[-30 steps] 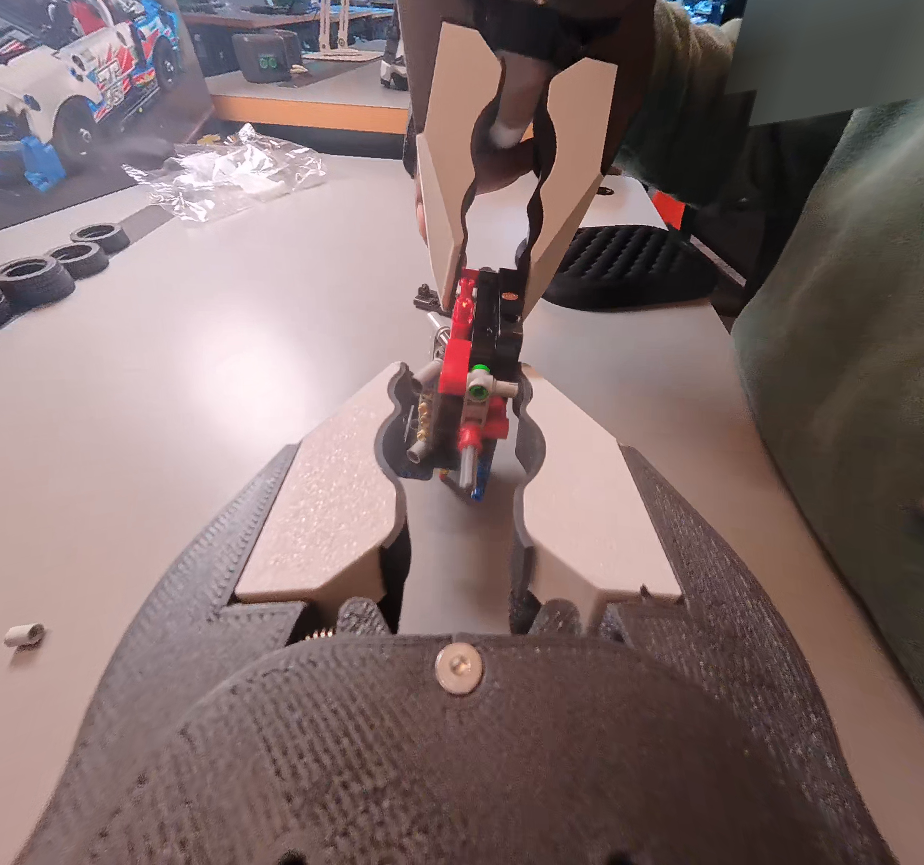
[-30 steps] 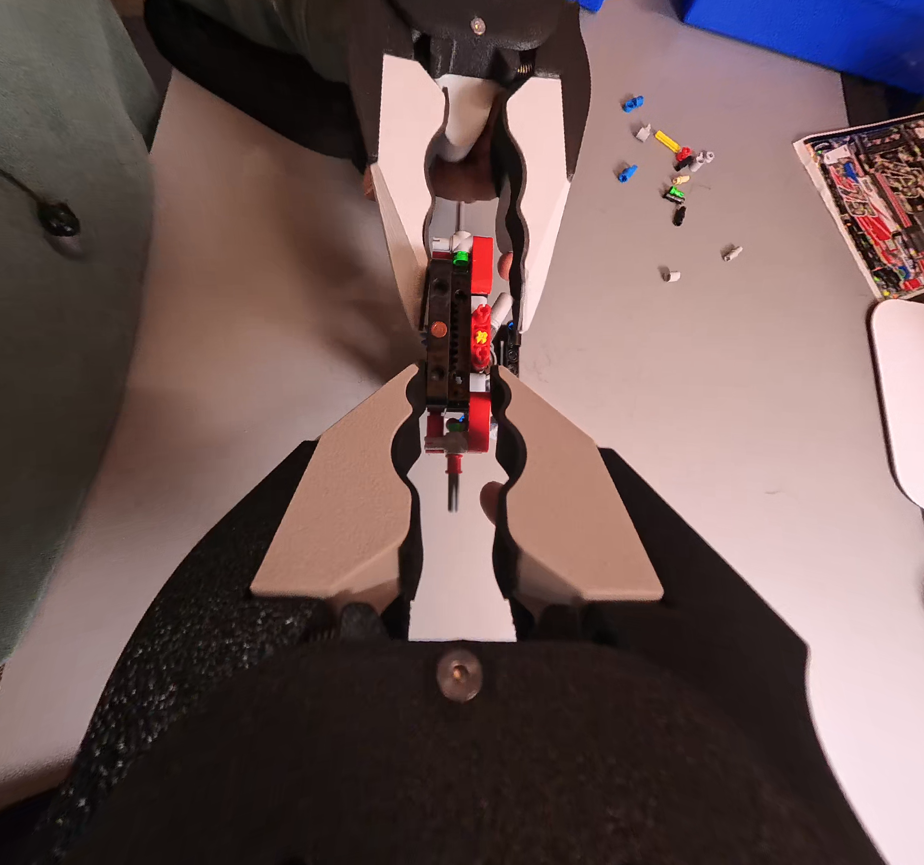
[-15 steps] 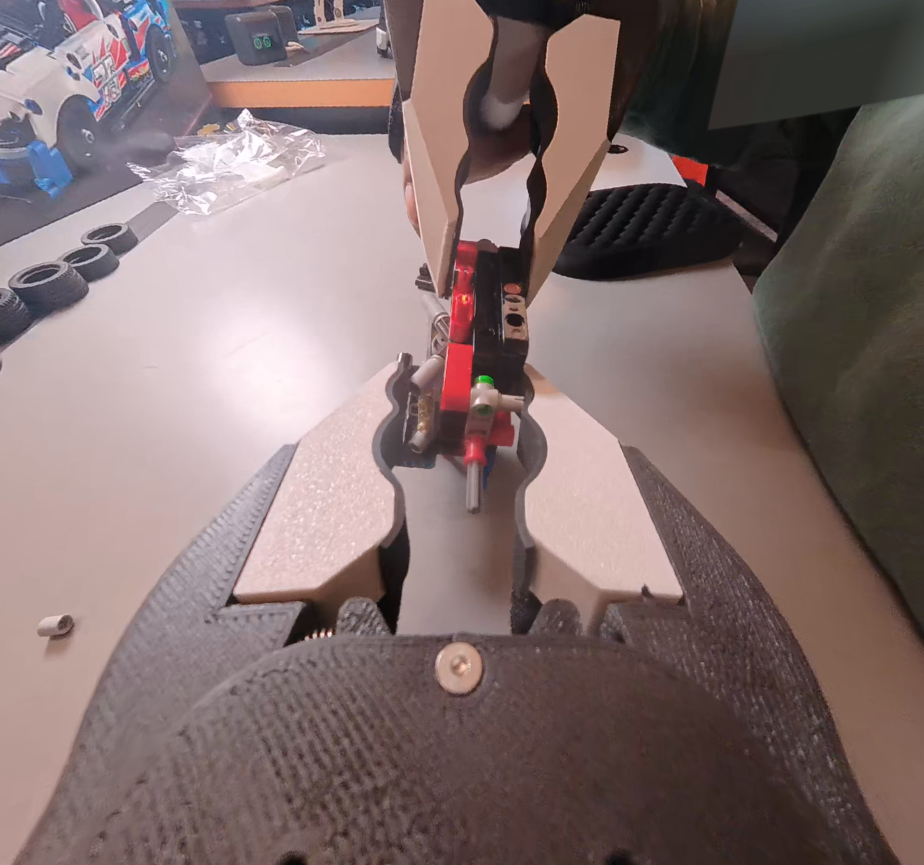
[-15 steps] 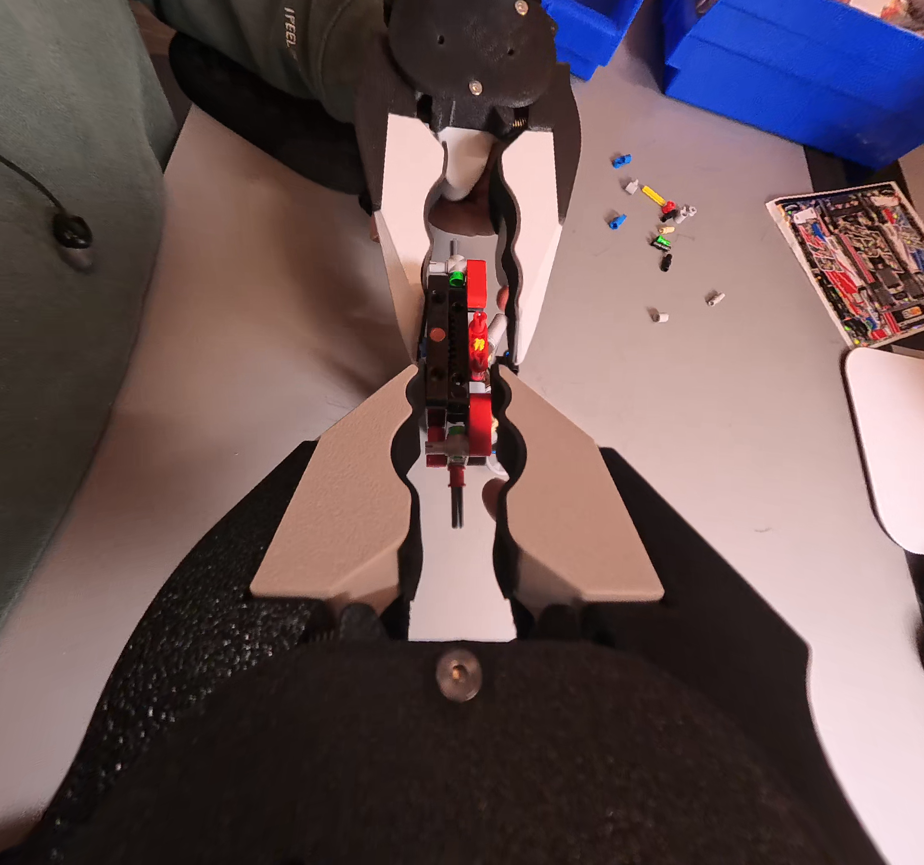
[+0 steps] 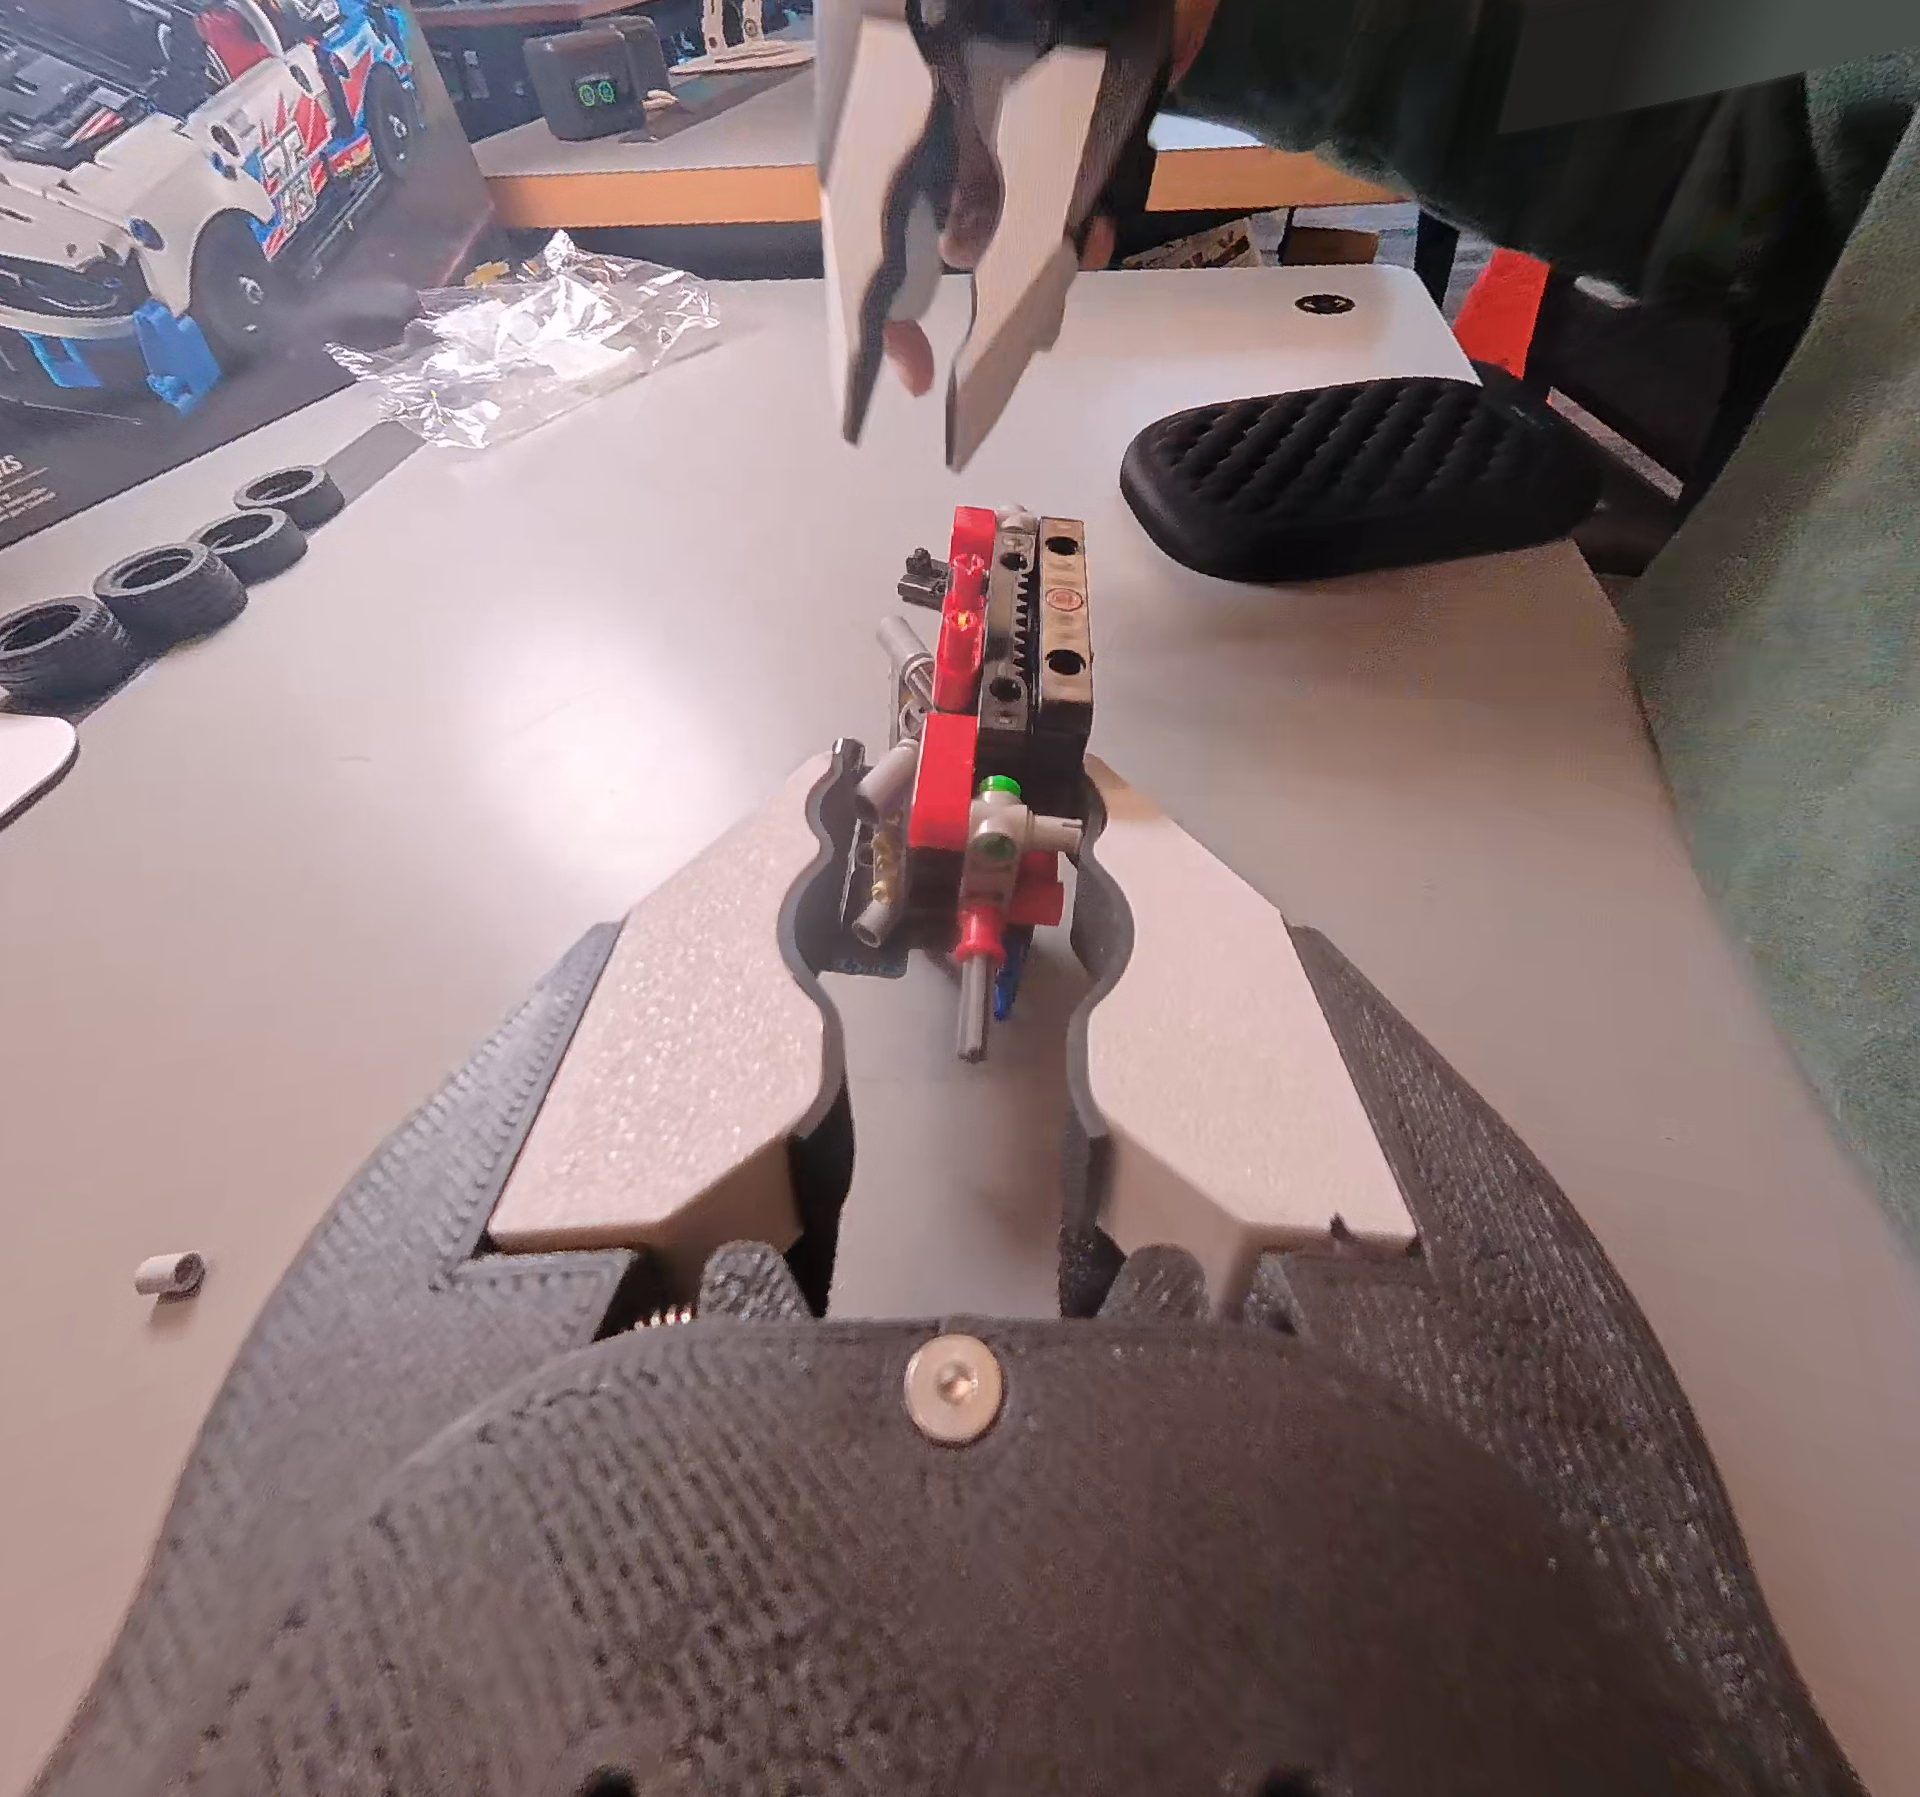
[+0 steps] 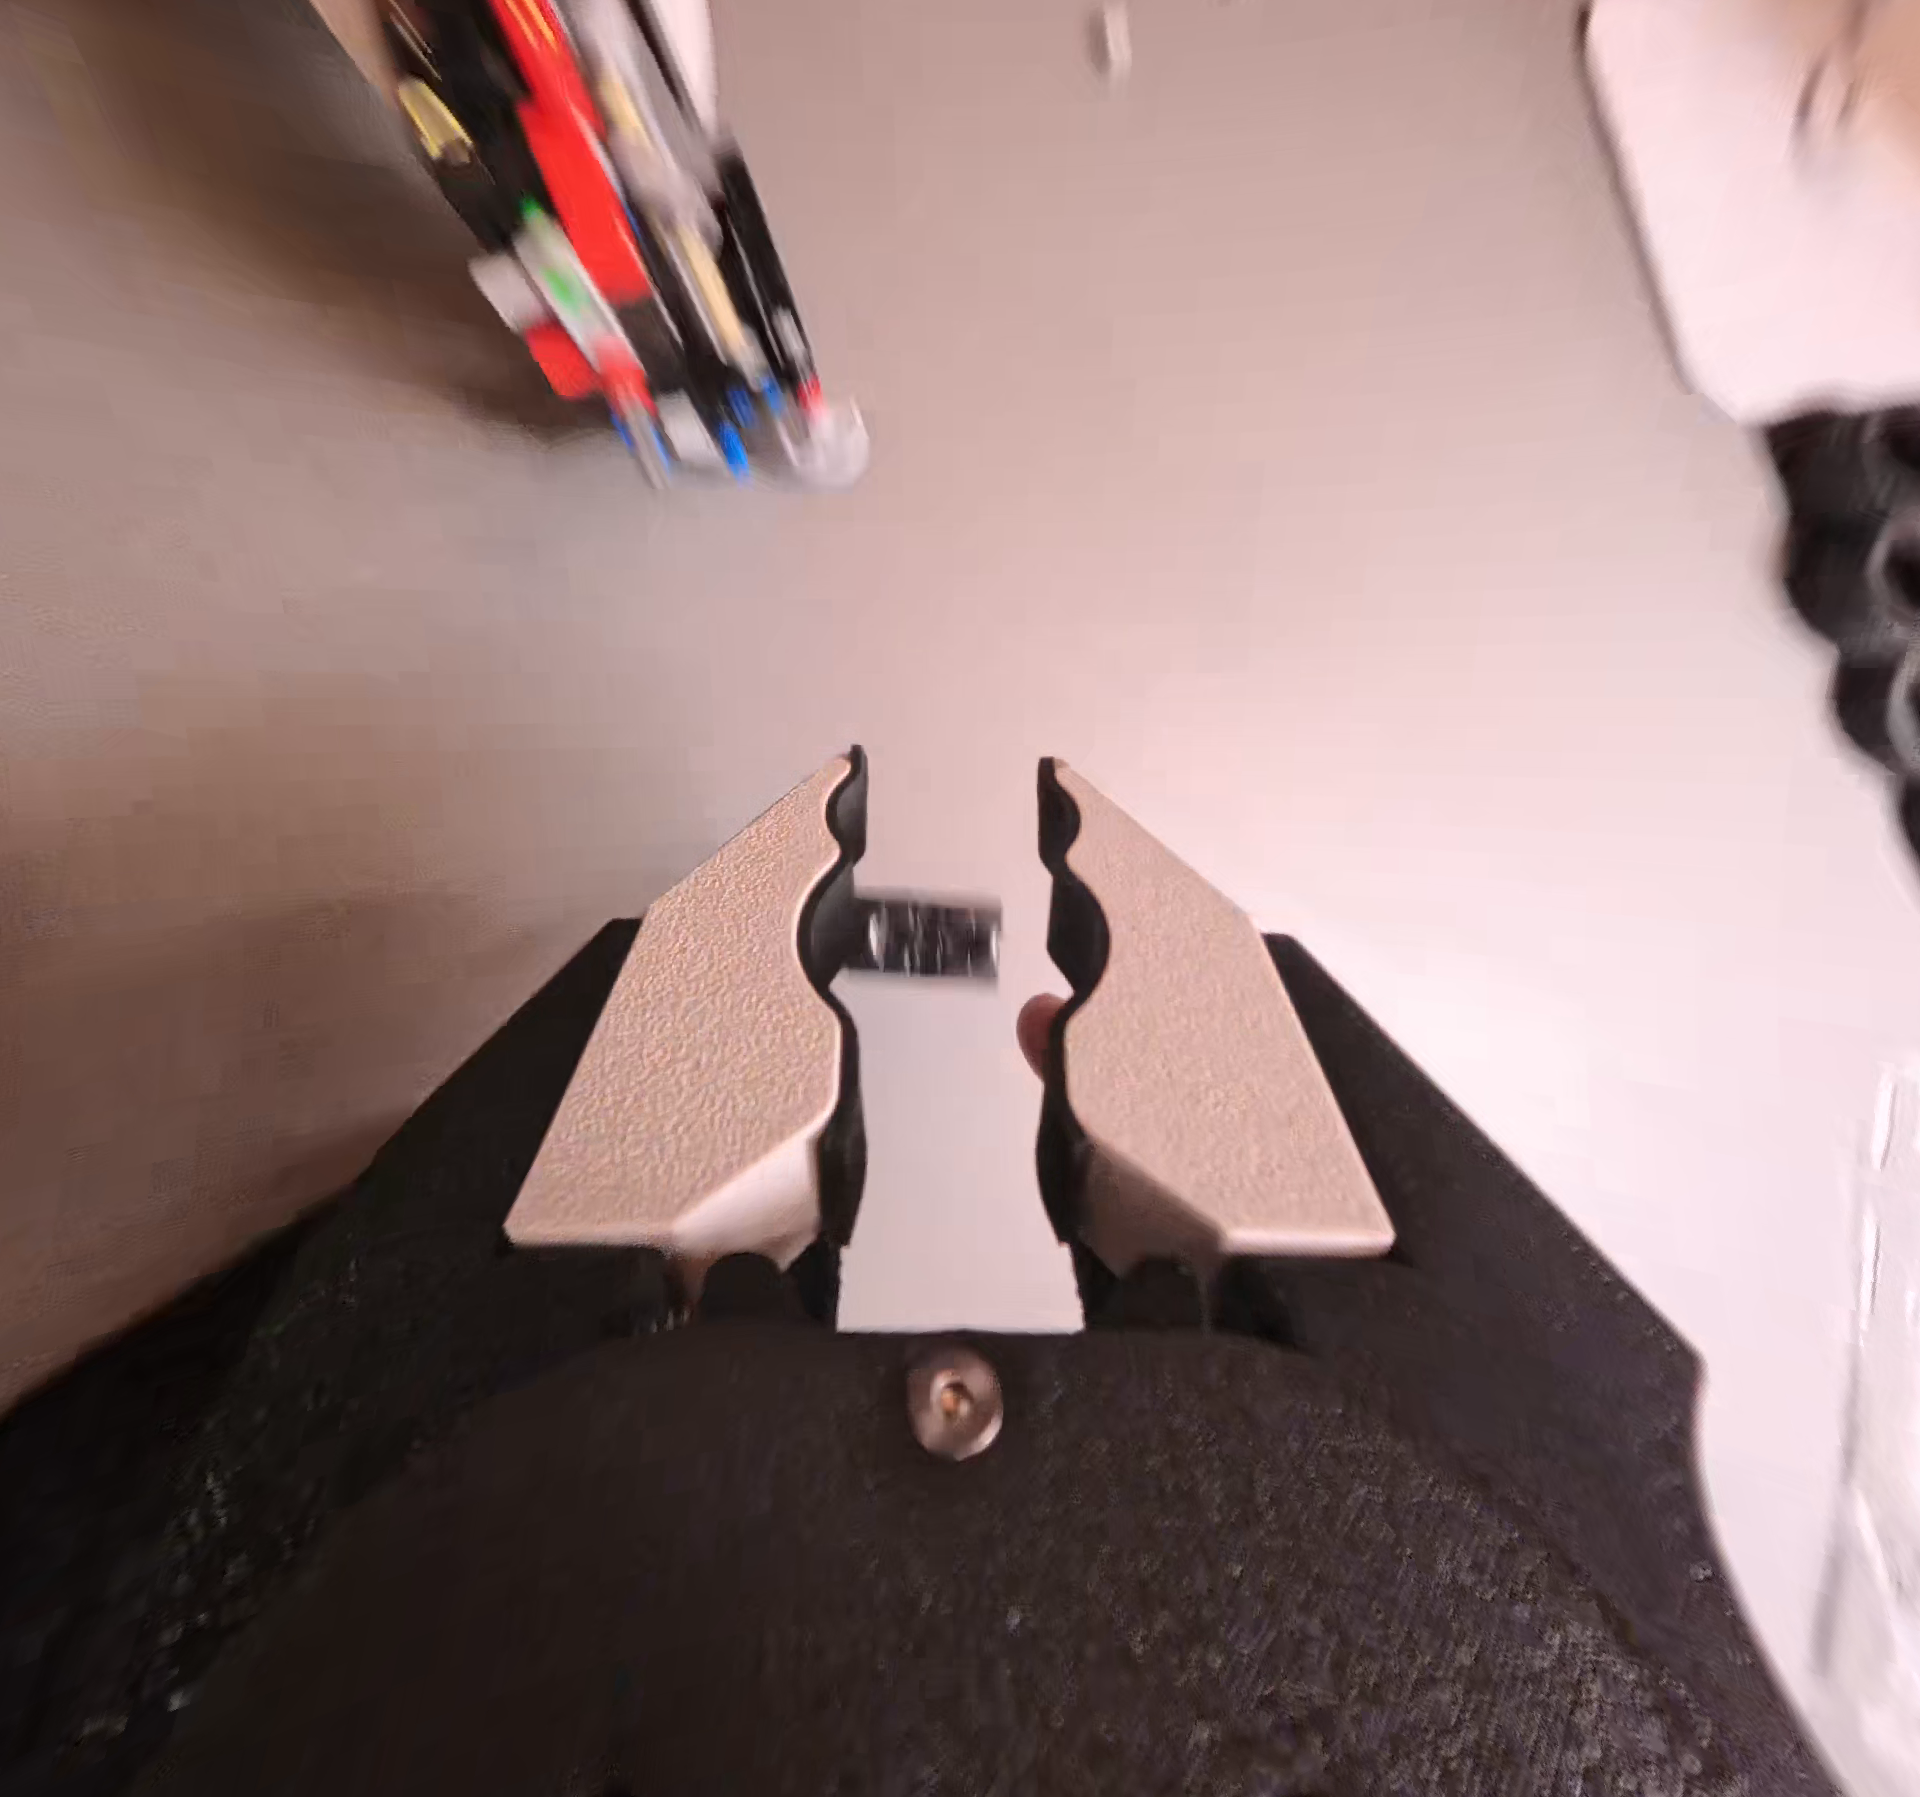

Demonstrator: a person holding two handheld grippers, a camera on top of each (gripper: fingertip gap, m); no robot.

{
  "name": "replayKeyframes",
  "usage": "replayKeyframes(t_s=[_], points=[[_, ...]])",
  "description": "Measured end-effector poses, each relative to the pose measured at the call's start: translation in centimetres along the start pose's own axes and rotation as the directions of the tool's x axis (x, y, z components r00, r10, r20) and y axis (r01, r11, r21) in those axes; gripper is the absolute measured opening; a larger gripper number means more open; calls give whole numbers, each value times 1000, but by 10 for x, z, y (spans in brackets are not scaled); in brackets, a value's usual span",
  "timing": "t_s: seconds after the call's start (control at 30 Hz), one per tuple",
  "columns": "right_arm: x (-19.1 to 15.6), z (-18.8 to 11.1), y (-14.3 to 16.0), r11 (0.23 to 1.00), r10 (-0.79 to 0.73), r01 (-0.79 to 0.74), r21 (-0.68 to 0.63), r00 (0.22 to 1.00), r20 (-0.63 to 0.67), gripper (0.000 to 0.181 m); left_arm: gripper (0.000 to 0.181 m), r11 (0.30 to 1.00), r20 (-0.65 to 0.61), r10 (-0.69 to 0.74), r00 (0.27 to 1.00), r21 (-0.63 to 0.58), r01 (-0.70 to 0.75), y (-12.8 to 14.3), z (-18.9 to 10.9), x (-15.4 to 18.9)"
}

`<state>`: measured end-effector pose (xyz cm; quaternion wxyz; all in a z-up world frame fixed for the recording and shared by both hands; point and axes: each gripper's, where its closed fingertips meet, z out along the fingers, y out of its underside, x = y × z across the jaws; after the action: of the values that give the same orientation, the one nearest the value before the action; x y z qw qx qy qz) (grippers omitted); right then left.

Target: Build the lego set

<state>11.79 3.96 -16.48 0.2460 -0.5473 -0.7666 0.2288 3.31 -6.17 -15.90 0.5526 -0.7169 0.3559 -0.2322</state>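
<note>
Now the left gripper (image 5: 961, 874) clamps the lego assembly's (image 5: 997, 698) near end; the right gripper (image 6: 951, 812), fingers narrowly parted and empty, should approach the next piece slowly.

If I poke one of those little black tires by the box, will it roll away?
Probably not right away: the black tires seem to lie flat on their sides on the table, so a poke would likely just slide one. Stood on edge, its round shape would likely roll. They look small, probably light and rubbery, so hardly fragile.
</note>
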Motion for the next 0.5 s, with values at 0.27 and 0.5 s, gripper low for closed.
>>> replayKeyframes(t_s=[0.27, 0.5], points=[[-5, 21, 70, 972, -15, 18, -235, 1000, 17, 45, 39, 1000, 22, -23, 999, 6, 23, -1, 1, -4], [-6, 33, 73, 964, 28, -17, -265, 999, 36, 40, 39, 999, 40, -39, 998, 10, 39, -1, -2, -10]])
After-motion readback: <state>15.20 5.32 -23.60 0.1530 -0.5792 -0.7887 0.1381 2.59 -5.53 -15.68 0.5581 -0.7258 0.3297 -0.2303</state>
